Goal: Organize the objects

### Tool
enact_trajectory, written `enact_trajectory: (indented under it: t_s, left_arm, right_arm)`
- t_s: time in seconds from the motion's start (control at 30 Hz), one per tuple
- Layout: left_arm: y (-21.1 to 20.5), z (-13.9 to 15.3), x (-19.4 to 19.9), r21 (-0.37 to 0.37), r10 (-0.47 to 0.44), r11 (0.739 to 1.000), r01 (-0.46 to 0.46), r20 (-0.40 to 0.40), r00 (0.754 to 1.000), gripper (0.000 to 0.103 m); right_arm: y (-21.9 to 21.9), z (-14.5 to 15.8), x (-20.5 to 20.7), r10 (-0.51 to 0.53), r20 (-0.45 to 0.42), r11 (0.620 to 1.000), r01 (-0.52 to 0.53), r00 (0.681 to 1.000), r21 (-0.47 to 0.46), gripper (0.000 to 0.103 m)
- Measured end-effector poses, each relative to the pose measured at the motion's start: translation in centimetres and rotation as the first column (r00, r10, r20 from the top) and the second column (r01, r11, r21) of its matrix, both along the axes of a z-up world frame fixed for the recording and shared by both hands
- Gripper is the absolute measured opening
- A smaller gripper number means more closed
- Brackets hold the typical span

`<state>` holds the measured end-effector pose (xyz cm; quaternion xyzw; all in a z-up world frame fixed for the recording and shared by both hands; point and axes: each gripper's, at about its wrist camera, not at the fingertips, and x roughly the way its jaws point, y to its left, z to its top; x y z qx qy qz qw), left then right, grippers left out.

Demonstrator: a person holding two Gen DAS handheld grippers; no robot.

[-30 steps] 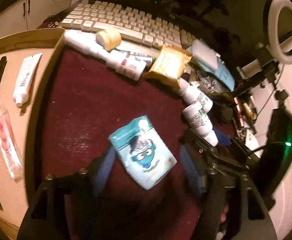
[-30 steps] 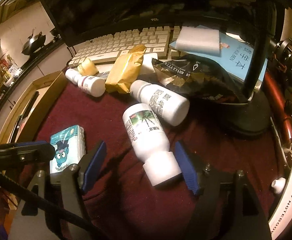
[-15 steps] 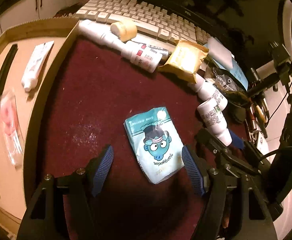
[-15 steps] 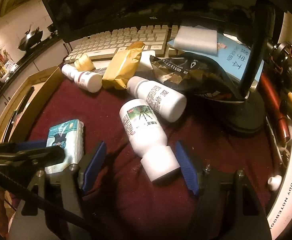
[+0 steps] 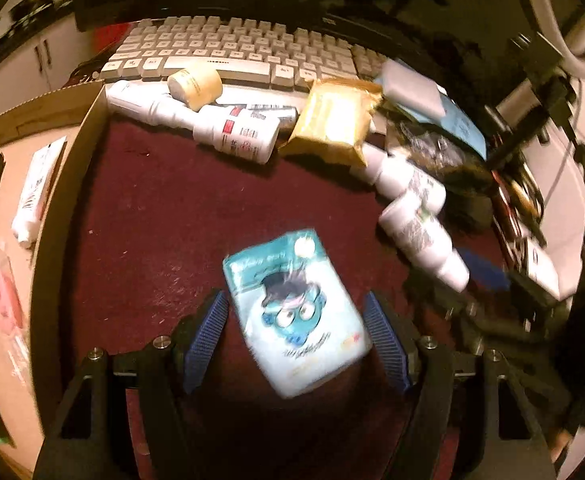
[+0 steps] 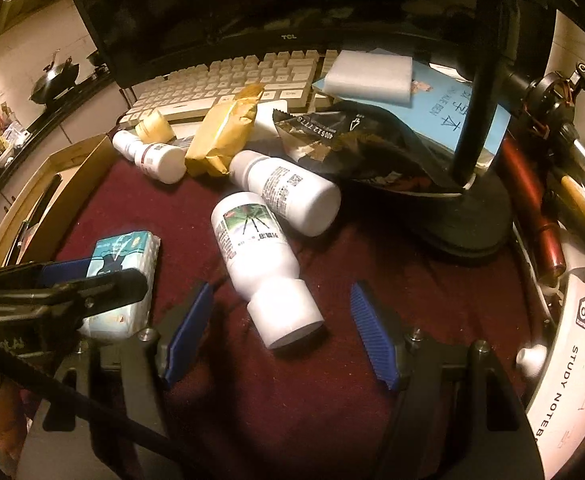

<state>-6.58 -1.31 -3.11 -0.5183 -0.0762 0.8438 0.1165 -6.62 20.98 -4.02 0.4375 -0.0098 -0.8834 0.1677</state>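
Observation:
A pale blue tissue pack [image 5: 296, 312] with a cartoon face lies flat on the maroon cloth [image 5: 164, 216]. My left gripper [image 5: 294, 336] is open and straddles it, one blue pad on each side, with a gap at the left pad. A white bottle [image 6: 252, 248] with a picture label lies on its side, its cap toward me. My right gripper [image 6: 280, 334] is open around that cap end, and neither pad touches it. In the right wrist view the left gripper [image 6: 52, 292] reaches in from the left over the tissue pack [image 6: 128, 248].
A second white bottle [image 6: 288, 192], a yellow packet [image 6: 220, 136] and a black snack bag [image 6: 356, 148] crowd the back, before a keyboard [image 6: 228, 80]. A black stand base [image 6: 468, 216] sits at the right. A cardboard box [image 5: 20, 128] with a tube [image 5: 36, 188] lies on the left.
The left gripper has rolled, so the tissue pack now lies more nearly in line with its fingers and looks closer. The right gripper and its bottle have hardly shifted.

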Motion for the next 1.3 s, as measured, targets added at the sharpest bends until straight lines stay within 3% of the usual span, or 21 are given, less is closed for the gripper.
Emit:
enact_trajectory:
  t_s: [0.2, 0.37, 0.43, 0.57, 0.67, 0.73, 0.93, 1.1, 1.3]
  left_arm:
    - [-0.9, 0.1, 0.2, 0.011, 0.031, 0.999, -0.031, -0.006, 1.0, 0.065]
    - [-0.2, 0.0, 0.3, -0.05, 0.0, 0.999, -0.002, -0.045, 0.999, 0.064]
    - [-0.2, 0.1, 0.7, -0.051, -0.028, 0.998, 0.026, -0.043, 0.999, 0.045]
    - [-0.9, 0.1, 1.4, -0.026, -0.041, 0.999, 0.04, -0.037, 0.998, 0.041]
    - [-1.4, 0.1, 1.5, -0.006, 0.001, 1.0, -0.002, -0.044, 0.999, 0.046]
    - [-1.3, 0.1, 1.4, -0.001, 0.014, 1.0, -0.014, -0.048, 0.999, 0.06]
    - [-0.1, 0.0, 1.6, -0.046, 0.009, 0.999, -0.012, -0.07, 0.998, 0.071]
    - [0.8, -0.3, 1.7, -0.095, -0.014, 0.995, 0.004, -0.102, 0.995, 0.074]
    - [0.3, -0.3, 1.7, -0.062, -0.009, 0.998, 0.004, -0.095, 0.995, 0.074]
  right_arm:
    - [0.0, 0.1, 0.0, 0.002, -0.003, 1.0, -0.002, 1.0, -0.006, 0.071]
    - [-0.3, 0.4, 0.1, 0.001, -0.008, 1.0, -0.001, 1.0, -0.003, 0.071]
    - [-0.2, 0.4, 0.1, 0.0, -0.007, 1.0, 0.0, 1.0, -0.001, 0.071]
    - [0.0, 0.3, 0.0, -0.004, 0.001, 1.0, 0.004, 1.0, -0.012, 0.071]
    - [-0.3, 0.2, -0.2, -0.002, 0.009, 1.0, 0.002, 1.0, -0.022, 0.071]
    - [-0.6, 0.1, -0.2, 0.0, 0.009, 1.0, 0.0, 1.0, -0.019, 0.071]
    - [-0.7, 0.2, -0.2, 0.002, 0.013, 1.0, -0.002, 1.0, -0.007, 0.071]
    - [-0.6, 0.1, -0.4, -0.009, 0.021, 1.0, 0.01, 1.0, -0.008, 0.071]
    - [-0.8, 0.1, -0.4, 0.0, 0.028, 1.0, 0.0, 1.0, 0.006, 0.071]
